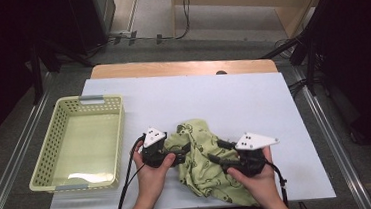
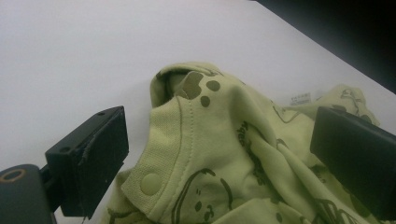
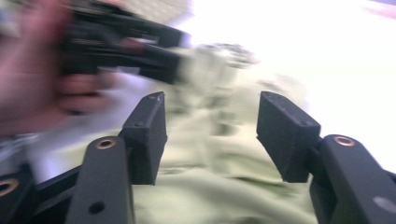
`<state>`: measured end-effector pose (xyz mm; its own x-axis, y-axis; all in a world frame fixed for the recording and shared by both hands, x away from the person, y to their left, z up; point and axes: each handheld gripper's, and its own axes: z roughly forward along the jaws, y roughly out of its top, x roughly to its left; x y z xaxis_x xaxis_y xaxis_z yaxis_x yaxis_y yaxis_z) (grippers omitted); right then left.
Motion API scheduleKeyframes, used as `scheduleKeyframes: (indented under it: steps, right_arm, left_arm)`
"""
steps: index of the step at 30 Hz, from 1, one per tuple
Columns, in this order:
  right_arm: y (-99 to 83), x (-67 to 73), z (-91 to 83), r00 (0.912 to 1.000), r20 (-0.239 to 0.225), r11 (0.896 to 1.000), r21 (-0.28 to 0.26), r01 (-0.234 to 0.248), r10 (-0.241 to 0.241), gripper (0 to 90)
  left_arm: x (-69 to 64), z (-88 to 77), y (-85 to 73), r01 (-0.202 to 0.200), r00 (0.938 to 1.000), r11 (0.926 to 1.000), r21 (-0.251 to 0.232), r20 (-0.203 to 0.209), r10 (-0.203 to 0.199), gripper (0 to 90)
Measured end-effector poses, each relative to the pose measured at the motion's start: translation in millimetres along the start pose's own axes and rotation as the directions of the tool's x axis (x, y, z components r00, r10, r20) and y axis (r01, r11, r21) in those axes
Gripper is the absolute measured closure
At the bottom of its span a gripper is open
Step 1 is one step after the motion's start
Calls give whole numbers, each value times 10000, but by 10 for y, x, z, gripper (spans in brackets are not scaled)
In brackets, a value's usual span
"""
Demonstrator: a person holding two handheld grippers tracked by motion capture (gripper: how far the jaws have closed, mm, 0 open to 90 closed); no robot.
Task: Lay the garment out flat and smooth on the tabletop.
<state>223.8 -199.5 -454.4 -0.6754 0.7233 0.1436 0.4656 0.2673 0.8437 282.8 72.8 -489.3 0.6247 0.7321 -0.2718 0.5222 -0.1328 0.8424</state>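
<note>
Two grippers are working over one crumpled green garment (image 1: 204,163), which is lying on the white table (image 1: 233,100) near my edge, right of the basket (image 1: 79,143). I am holding the left gripper (image 1: 176,155) at the garment's left side; in the left gripper view its jaws are standing wide, the snap-buttoned collar (image 2: 159,154) sitting between them with neither pad pressing on it. I am holding the right gripper (image 1: 214,158) over the garment's right part; in the blurred right gripper view its jaws are standing apart, with cloth lying below them, not pinched.
</note>
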Motion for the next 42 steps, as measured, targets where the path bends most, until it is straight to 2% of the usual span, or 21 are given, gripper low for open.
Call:
scheduleKeyframes:
  steps: [2,5,10,12,13,14,17,18,20,22,25,29,34,39,42]
  right_arm:
    - [24,-139,106,9988,445,9990,391,-220,202,367]
    - [36,-254,296,9982,539,9952,928,-311,261,328]
    - [14,-268,591,9978,665,9857,1681,-69,-44,303]
    - [-33,-235,682,9987,497,9780,2087,40,-147,296]
    - [-51,-220,706,9977,604,9739,2265,148,-292,312]
    - [-78,-202,734,9960,755,9678,2501,270,-473,367]
    - [-145,-210,771,9966,595,9567,2887,375,-570,639]
    - [-155,-223,756,9957,673,9594,2788,423,-634,742]
    - [-158,-269,703,9975,600,9640,2654,189,-361,822]
    - [-150,-351,606,9986,529,9764,2155,-144,31,831]
    - [-124,-488,413,9951,855,9877,1436,-619,500,833]
    - [-109,-717,125,9848,1391,9924,516,-1121,1040,834]
    - [-130,-1029,-262,9601,2041,9815,-453,-1860,1913,834]
    - [-164,-1252,-587,9346,2576,9678,-1216,-2203,2451,833]
    - [-201,-1372,-761,9144,2875,9551,-1654,-2457,2850,833]
  left_arm:
    - [0,5,0,32,10000,10000,-16,-18,-32,48]
    - [-2,6,-1,13,10000,10000,17,-17,-13,48]
    - [-4,13,-11,16,10000,10000,55,9,-16,48]
    - [-6,10,-13,-2,10000,10000,60,19,1,48]
    - [-4,8,-13,-10,10000,10000,54,15,9,48]
    - [-4,5,-12,-7,10000,10000,41,7,7,48]
    - [-5,-2,-11,-17,10000,10000,11,-4,17,48]
    - [-8,-2,-11,-4,10000,10000,-1,-2,4,48]
    - [-13,-6,-11,-19,10000,10000,13,13,19,48]
    - [-16,-6,-10,-24,10000,10000,9,17,24,48]
    - [-20,-7,-8,-58,10000,10000,10,37,58,49]
    - [-27,-3,-9,-70,10000,10000,17,45,70,48]
    - [-37,0,-7,-83,10000,10000,-1,46,83,55]
    - [-54,16,-15,-152,9999,9999,63,55,152,55]
    - [-68,27,-22,-173,9998,9998,124,34,172,55]
